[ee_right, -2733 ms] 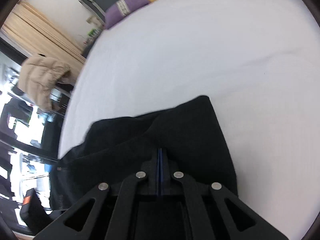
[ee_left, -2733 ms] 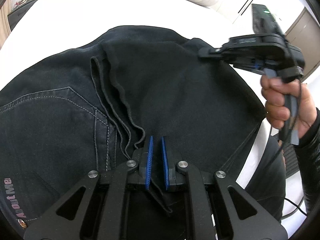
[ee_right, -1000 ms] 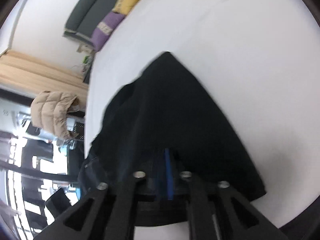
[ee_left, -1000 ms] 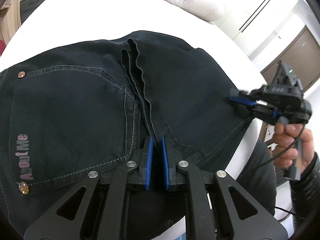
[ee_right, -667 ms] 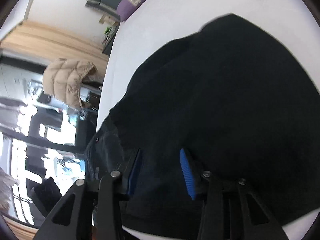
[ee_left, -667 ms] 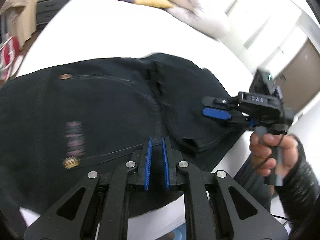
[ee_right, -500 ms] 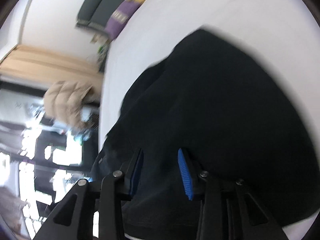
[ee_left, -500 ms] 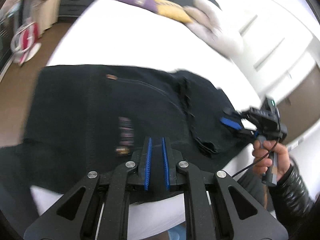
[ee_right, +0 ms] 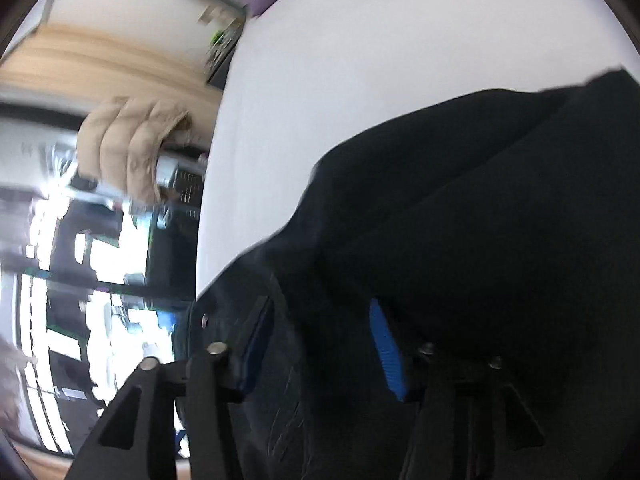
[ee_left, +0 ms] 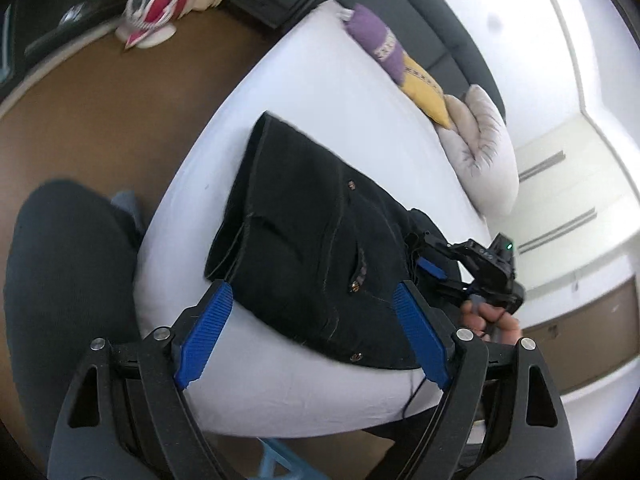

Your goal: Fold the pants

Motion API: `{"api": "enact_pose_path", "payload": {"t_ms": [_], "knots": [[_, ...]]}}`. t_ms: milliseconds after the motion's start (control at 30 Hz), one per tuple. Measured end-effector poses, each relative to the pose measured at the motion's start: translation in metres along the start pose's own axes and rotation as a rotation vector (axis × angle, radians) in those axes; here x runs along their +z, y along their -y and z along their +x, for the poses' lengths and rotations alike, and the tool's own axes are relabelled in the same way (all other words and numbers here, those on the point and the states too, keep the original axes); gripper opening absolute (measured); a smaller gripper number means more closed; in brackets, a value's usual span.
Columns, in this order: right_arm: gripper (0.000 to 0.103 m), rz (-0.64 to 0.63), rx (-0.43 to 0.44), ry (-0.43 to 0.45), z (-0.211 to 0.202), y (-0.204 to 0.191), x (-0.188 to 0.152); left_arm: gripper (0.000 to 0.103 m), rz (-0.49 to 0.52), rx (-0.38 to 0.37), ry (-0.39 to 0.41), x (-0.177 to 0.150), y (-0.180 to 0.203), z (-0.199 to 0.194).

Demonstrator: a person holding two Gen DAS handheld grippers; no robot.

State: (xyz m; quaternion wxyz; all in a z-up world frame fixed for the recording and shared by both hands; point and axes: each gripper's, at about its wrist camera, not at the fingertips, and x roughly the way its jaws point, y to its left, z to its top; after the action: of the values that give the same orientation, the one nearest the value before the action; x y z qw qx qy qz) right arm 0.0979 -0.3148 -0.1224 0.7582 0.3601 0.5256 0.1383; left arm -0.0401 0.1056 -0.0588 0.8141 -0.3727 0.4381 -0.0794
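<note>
The dark denim pants (ee_left: 312, 240) lie folded into a compact stack near the front edge of the white bed (ee_left: 320, 92). My left gripper (ee_left: 312, 312) is open and empty, raised above the stack's near edge. My right gripper (ee_left: 432, 268) shows in the left wrist view at the stack's right end, held by a hand. In the right wrist view the right gripper (ee_right: 320, 328) is open, its blue pads apart just over the dark cloth (ee_right: 480, 220).
Purple (ee_left: 376, 44) and yellow (ee_left: 424, 92) pillows and a pale duvet (ee_left: 480, 148) lie at the bed's far end. Brown floor (ee_left: 100, 100) lies to the left. The person's dark leg (ee_left: 68, 272) is at lower left. A beige jacket (ee_right: 128, 148) hangs beyond the bed.
My left gripper let go of the pants, opened wide and pulled up and back. My right gripper opened from shut on the cloth and stays low over it.
</note>
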Motion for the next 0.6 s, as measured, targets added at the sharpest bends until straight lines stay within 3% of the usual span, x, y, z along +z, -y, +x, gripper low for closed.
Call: {"api": "enact_pose_path", "payload": {"t_ms": [67,167,233,600], "knots": [[0.050,0.044,0.006,0.051,-0.010,0.003,-0.001,0.083,-0.058,-0.021,-0.009,0.000,-0.015,-0.005],[0.052,-0.009,-0.045,0.111,-0.030,-0.009,-0.011,0.083,-0.141,-0.035,-0.019,-0.004,-0.030,-0.003],[0.052,-0.019,0.014,0.122,-0.038,-0.015,-0.021,0.083,-0.199,-0.056,-0.029,-0.007,-0.041,-0.001],[0.052,-0.039,0.208,0.037,-0.022,-0.036,-0.055,0.081,-0.453,-0.221,-0.065,-0.033,-0.076,0.038]]}}
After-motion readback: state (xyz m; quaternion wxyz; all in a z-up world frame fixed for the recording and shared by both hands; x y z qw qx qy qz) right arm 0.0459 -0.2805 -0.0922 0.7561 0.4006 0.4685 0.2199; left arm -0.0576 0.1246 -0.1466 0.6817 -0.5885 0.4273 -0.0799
